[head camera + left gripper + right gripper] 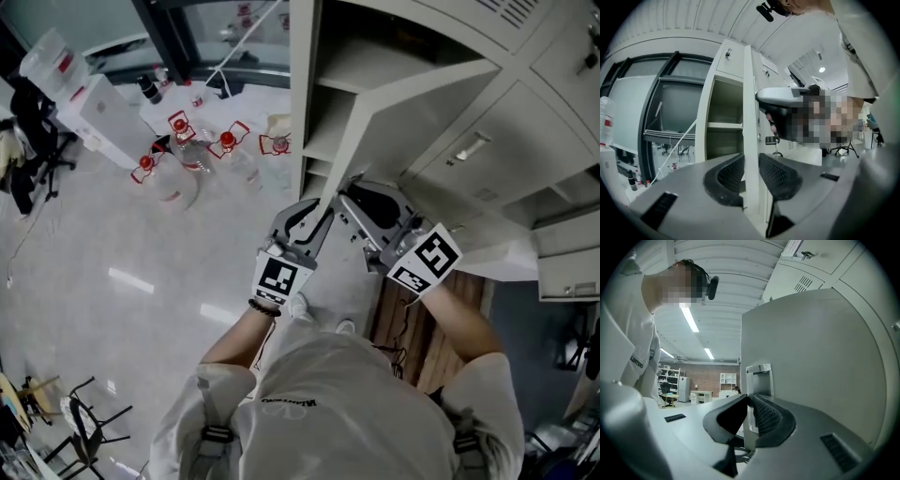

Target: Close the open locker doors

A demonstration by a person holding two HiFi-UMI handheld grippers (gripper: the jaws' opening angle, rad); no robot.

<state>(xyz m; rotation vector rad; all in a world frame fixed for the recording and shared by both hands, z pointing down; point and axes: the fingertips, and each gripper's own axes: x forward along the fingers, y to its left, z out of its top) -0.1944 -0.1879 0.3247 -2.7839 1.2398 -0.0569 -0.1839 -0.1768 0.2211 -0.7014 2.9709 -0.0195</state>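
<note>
Open floor (141, 281) spreads left of the locker bank (525, 122). The tall, upright locker door (380, 141) juts out toward the person. The left gripper (751, 176) is clenched on its free edge, and the right gripper (750, 420) grasps its latch handle (759, 376).

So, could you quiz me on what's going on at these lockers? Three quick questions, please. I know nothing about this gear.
1. True or false: the locker door being handled is already fully closed.
2. What stands between the left gripper's jaws?
A) a water bottle
B) the door's edge
C) nothing
3. Fill in: the metal part between the right gripper's jaws is the door's ____.

Key: 1 false, it stands open from the cabinet. 2 B. 3 handle.
</note>
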